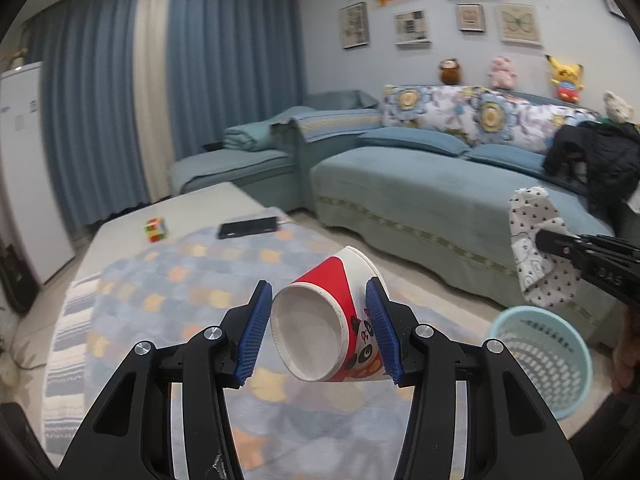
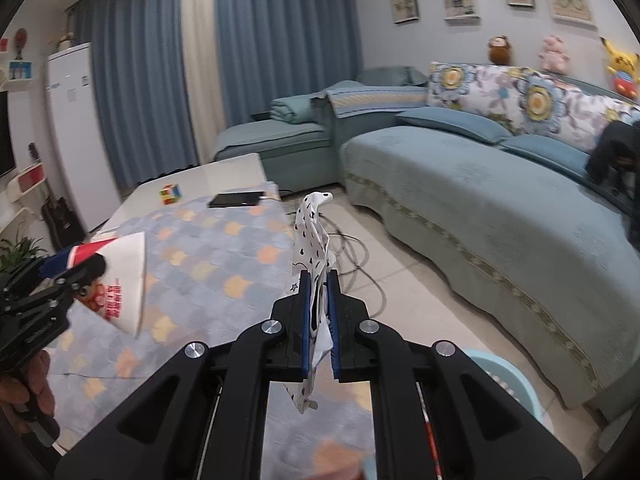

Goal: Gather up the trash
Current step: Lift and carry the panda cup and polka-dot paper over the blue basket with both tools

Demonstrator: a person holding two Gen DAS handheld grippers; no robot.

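My left gripper [image 1: 318,332] is shut on a red and white paper cup [image 1: 328,320] with a panda print, held on its side above the blanket-covered table. The cup also shows at the left of the right wrist view [image 2: 120,280]. My right gripper [image 2: 319,320] is shut on a white spotted wrapper [image 2: 312,240] that sticks up between the pads. The wrapper also shows in the left wrist view [image 1: 538,252], above a light blue mesh bin [image 1: 548,360] on the floor. The bin's rim shows at the lower right of the right wrist view [image 2: 500,372].
A low table [image 2: 224,176] bears a patterned blanket [image 2: 208,256], a puzzle cube [image 2: 171,193] and a dark phone [image 2: 236,199] on a cable. A blue sofa [image 2: 480,200] runs along the right. Black cables [image 2: 360,256] lie on the tile floor.
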